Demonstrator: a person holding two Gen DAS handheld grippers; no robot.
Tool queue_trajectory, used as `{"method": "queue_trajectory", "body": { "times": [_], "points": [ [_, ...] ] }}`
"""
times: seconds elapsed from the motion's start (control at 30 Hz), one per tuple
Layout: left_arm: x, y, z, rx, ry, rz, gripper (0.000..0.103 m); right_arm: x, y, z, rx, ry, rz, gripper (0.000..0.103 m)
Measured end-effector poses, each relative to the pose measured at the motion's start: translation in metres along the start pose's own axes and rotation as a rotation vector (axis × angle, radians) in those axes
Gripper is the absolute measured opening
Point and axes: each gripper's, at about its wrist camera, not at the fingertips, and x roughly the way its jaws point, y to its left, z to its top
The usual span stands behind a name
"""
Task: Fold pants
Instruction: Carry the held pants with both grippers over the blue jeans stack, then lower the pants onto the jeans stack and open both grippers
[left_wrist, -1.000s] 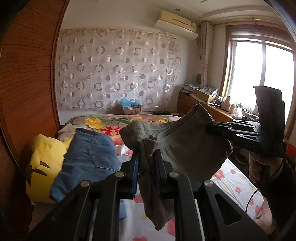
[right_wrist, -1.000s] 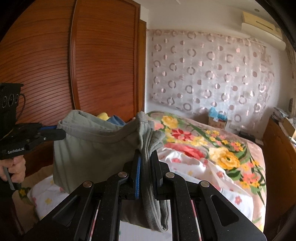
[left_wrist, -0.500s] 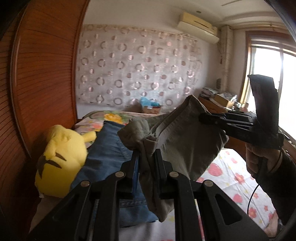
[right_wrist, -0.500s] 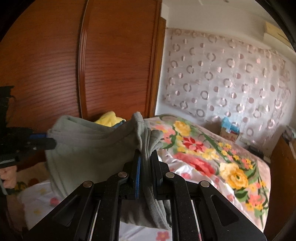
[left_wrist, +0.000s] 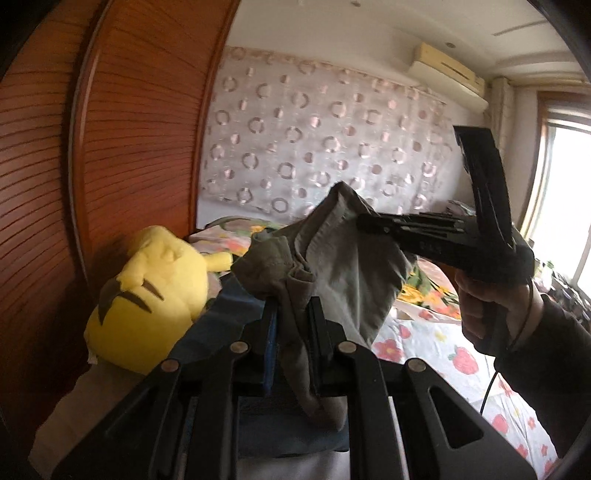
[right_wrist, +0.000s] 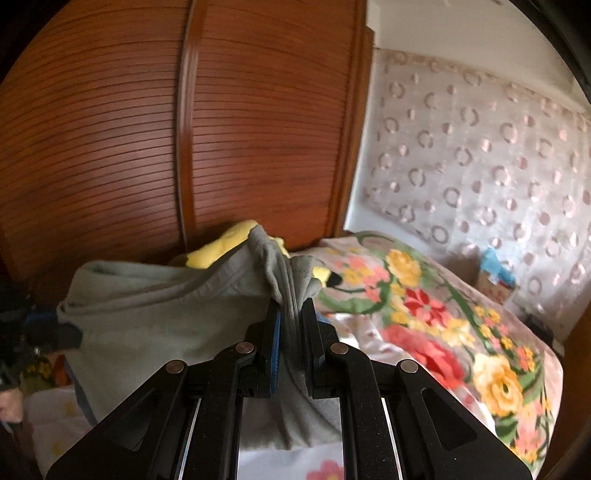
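The grey-green pants (left_wrist: 351, 280) hang folded in the air between my two grippers, above the bed. My left gripper (left_wrist: 293, 306) is shut on one bunched corner of the pants. My right gripper (right_wrist: 291, 310) is shut on the other corner, with cloth (right_wrist: 155, 321) stretching left from it. The right gripper also shows in the left wrist view (left_wrist: 364, 223), held by a hand, pinching the pants. The left gripper shows at the left edge of the right wrist view (right_wrist: 70, 334).
A yellow plush toy (left_wrist: 155, 291) lies at the bed's left by the wooden wardrobe doors (right_wrist: 184, 147). Folded blue jeans (left_wrist: 236, 306) lie beside it under the pants. A floral quilt (right_wrist: 436, 317) covers the bed's far part. A curtain (left_wrist: 325, 155) hangs behind.
Both grippers have swung left with the pants toward the wardrobe and plush toy. The pants stay held at both corners, now above the jeans.
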Motion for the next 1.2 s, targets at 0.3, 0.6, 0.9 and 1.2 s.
{"method": "queue_trajectory", "body": {
  "times": [0.3,0.6,0.9,1.2],
  "points": [
    [-0.002,0.010,-0.013,-0.038,0.000,0.066,0.013,0.042,0.034,0.019,-0.100,0.016,0.050,0.007],
    [0.000,0.021,-0.016,-0.063,0.027,0.099,0.025,0.047,0.025,0.014,-0.023,0.033,0.052,0.021],
    [0.007,-0.002,-0.006,0.024,0.069,0.048,0.035,0.033,0.002,-0.013,0.080,0.064,0.141,0.021],
    [0.042,0.005,-0.033,0.013,0.232,0.060,0.035,0.061,-0.012,-0.045,0.153,0.139,0.156,0.021]
  ]
}}
